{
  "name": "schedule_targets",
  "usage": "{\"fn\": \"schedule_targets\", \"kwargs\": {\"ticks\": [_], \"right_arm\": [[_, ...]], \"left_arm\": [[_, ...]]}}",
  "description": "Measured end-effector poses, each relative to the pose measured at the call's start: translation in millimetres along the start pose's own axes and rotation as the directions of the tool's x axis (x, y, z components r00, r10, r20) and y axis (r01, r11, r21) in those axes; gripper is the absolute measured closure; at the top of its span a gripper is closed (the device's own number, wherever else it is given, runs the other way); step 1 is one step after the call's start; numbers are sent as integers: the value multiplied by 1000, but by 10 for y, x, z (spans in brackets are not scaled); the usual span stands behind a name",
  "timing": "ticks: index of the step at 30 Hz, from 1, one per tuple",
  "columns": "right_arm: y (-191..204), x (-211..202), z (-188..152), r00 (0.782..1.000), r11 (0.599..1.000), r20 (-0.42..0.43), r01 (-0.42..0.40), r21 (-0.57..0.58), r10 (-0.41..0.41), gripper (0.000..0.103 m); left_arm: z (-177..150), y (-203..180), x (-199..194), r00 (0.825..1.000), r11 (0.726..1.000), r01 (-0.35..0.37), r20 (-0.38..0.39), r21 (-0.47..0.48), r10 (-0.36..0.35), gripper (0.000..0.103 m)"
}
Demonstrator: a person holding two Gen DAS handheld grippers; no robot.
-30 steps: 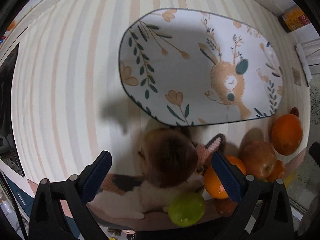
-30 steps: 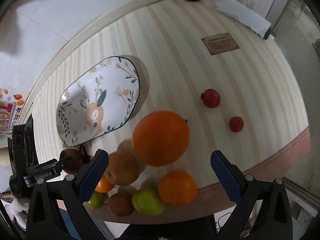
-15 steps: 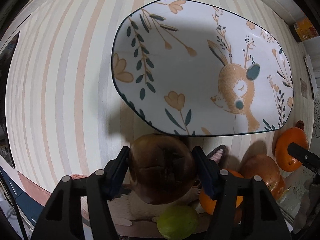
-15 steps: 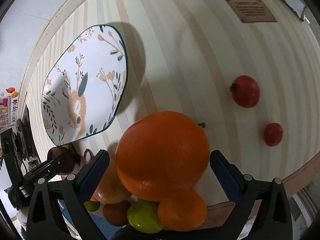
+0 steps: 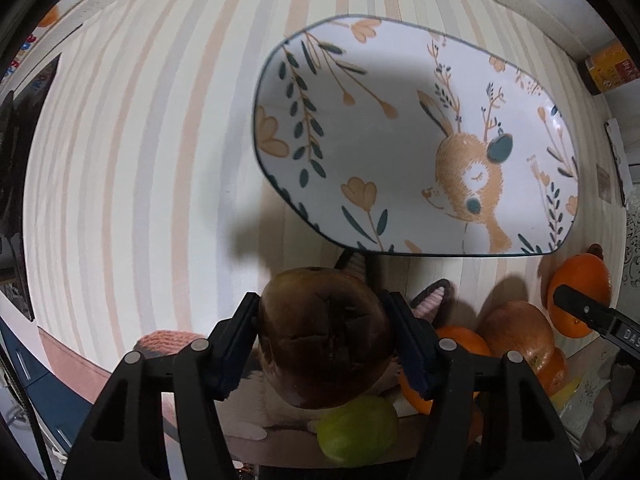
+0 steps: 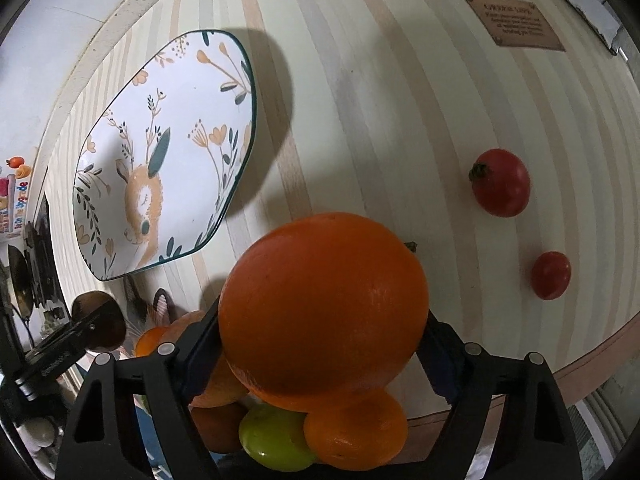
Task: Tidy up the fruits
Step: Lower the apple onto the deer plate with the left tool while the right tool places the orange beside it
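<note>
Two red fruits (image 6: pixel 501 182) show only from the right; right jaws closing round big orange (image 6: pixel 324 308), left jaws clamp brown fruit (image 5: pixel 324 336).

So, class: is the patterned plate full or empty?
Empty: the plate shows only its painted deer and leaves; no fruit lies on it in either view.

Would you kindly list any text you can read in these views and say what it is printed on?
"DAS": white letters, cut off at the frame edge, on the black claw arm.
Brown rectangular plaque: several lines, too blurred to read.
Yellow-and-red carton: print too small to read.
</note>
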State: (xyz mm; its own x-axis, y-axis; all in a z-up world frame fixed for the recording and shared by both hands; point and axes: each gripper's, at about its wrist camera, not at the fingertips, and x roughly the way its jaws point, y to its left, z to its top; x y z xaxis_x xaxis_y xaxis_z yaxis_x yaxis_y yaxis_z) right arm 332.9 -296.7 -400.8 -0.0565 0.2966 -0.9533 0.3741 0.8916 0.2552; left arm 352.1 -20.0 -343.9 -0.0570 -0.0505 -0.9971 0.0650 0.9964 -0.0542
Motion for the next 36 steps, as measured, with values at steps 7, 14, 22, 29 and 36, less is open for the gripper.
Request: {"fn": "schedule_targets", "kwargs": {"ticks": [7,14,22,29,36], "right_arm": [[-26,-278,-23,998,999,42,-42,-23,43,16],[337,-707,250,990,989,98,-88,-117,100,16],[981,-455,846,996,977,81,-10,-214,28,16],[1213,-69,1044,1000,973,14,28,-231,-26,16],[1360,97,1186,999,971,-39,23,-238,-33,16]], "left_arm": [[-87,7,-502,997,998,59,55,-4,-58,42],[423,-249,-962,979,987,159,125,17,-160,42],[1232,-422,-461,988,988,153,31,-31,-152,42],[1482,-364,-51,974,974,200,-86,-108,-210,42],[1538,-394,92,964,967,218,-127,-131,-235,42]]}}
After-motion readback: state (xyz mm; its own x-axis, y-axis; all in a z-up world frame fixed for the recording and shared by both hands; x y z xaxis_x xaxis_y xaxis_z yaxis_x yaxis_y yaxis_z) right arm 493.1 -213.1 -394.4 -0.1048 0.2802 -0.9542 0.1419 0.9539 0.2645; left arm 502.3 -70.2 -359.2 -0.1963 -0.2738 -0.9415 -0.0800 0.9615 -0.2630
